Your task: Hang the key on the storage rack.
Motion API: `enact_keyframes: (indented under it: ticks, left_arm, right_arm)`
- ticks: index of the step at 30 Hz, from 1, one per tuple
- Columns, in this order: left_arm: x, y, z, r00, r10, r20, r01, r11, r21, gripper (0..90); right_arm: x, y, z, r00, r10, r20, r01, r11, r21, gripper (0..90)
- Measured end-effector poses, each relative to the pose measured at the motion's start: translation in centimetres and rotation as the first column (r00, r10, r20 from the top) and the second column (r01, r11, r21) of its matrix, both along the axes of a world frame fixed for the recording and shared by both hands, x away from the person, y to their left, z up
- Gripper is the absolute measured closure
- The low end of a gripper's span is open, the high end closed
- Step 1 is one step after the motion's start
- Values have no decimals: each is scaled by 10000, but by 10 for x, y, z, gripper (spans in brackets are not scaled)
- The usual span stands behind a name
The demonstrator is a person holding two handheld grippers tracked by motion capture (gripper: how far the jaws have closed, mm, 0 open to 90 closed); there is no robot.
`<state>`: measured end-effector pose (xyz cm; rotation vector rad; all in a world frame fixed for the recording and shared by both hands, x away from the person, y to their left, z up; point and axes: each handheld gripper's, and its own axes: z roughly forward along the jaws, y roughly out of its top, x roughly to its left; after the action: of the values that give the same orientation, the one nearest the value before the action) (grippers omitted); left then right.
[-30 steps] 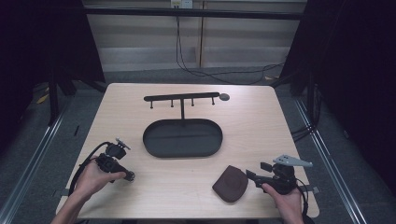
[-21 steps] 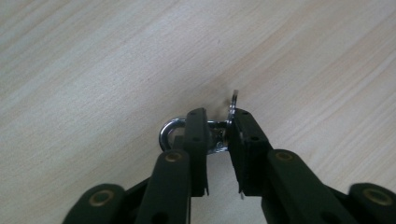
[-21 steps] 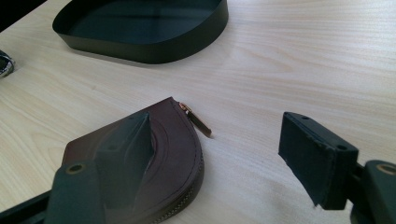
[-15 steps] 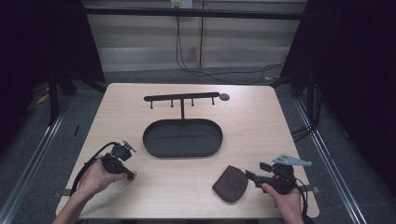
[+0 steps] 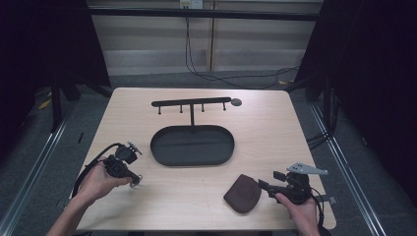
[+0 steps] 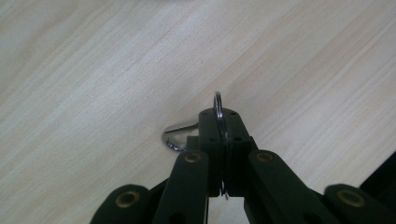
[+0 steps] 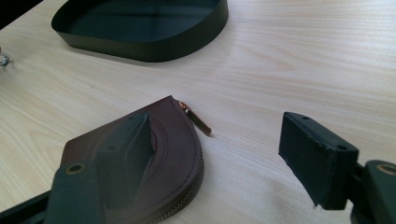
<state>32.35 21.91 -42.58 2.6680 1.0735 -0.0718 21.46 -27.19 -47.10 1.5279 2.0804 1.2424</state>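
High view: desk carries, largest first, an oval black tray at its middle with a T-shaped hook rail rising behind it toward the far edge, a brown zip pouch near the front edge right of centre, and a small key ring held near the front-left corner.

Change over the last second: the left gripper closed its jaws, and they are now pressed together on the metal ring. Compared with the earlier high frames, the left hand sits slightly nearer the front edge. Left gripper view confirms the pinch: the ring stands edge-on between the pads, a second silver loop poking out to the side over bare desk wood.

Right gripper unchanged: jaws spread, one over the pouch, neither pressing it, zip pull free.

Judgement: pick-up of the ring looks secured; carrying it to the rail hooks or the tray would plausibly follow.
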Motion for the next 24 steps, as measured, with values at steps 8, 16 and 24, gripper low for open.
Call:
enact_keyframes:
  ticks: [8,16,24]
  left_arm:
    - [2,2,14,9999,-5,154,4,10000,64,892]
    - [4,3,24,9995,-230,214,223,9991,352,892]
    - [7,5,36,9995,-224,240,220,9996,175,892]
  right_arm:
    - [0,0,0,10000,7,16,-7,10000,16,254]
    - [0,0,0,10000,11,7,-11,10000,20,254]
    - [0,0,0,10000,25,4,-25,10000,23,253]
